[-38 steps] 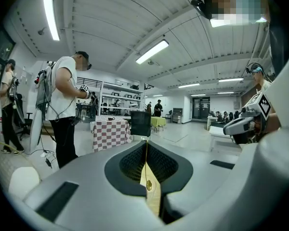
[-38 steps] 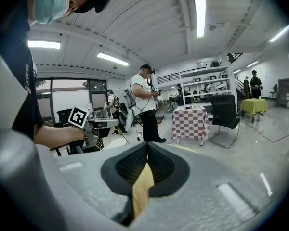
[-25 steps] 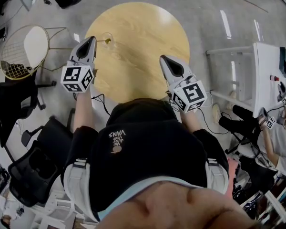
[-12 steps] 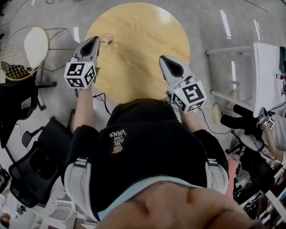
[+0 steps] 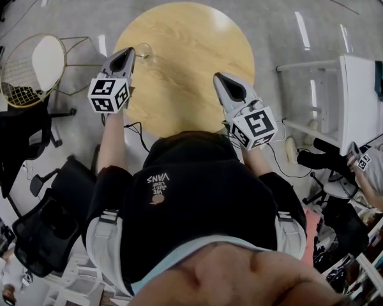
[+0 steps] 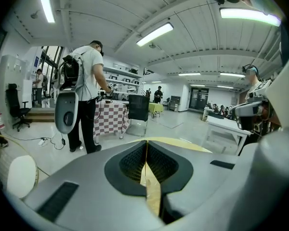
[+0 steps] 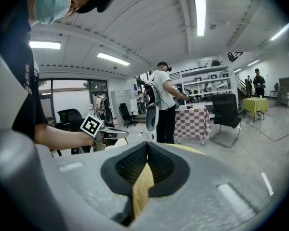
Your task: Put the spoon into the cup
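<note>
- The left gripper (image 6: 146, 144) has its smooth grey moulded jaws pressed together. The ribbed black pads meet in a thin seam with nothing between them.
- The right gripper (image 7: 146, 147) is the same, with its jaws closed tip to tip and holding nothing.
- A small clear glass cup (image 5: 143, 50) stands on the desk near the 10 o'clock rim. It is just beside the left gripper's tip, at that tip's 3 o'clock.
- I cannot make out the spoon from here.
- The desk (image 5: 191, 37) is round, with a pale wood-grain top. The right gripper hangs over it toward 4 o'clock.
- A wire-framed chair (image 5: 32, 65) with a round white seat stands on the floor at 9 o'clock.
</note>
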A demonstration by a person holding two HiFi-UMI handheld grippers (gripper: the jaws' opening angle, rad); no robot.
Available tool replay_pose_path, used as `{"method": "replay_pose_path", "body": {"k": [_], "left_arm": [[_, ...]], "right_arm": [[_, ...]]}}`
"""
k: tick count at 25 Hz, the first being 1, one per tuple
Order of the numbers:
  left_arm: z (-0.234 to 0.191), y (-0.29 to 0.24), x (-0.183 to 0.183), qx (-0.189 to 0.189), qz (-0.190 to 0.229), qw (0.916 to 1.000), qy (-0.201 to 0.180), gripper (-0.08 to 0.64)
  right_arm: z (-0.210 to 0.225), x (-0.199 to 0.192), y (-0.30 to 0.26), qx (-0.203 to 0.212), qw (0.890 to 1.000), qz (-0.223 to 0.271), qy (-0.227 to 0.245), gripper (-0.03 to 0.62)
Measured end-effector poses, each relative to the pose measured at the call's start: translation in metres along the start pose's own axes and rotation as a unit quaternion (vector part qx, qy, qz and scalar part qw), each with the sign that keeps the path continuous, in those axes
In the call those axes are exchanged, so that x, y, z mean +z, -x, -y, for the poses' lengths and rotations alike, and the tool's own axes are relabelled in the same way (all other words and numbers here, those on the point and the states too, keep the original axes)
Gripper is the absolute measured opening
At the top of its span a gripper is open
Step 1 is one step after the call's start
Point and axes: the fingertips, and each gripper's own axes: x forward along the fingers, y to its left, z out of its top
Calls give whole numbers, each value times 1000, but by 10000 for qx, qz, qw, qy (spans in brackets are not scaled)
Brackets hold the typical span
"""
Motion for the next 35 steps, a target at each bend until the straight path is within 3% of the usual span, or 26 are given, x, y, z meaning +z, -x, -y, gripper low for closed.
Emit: {"method": "replay_pose_path", "body": {"k": [17,35], "left_arm": [[2,-20,-25,-289,-478,9984,67,9],[-9,-21,-24,49,-432,9988,-220,9]], "right_arm": [[2,0,-1,-20,10000,15,-1,-2],[-3,1,-2,-45,10000,38,-12,-2]]}}
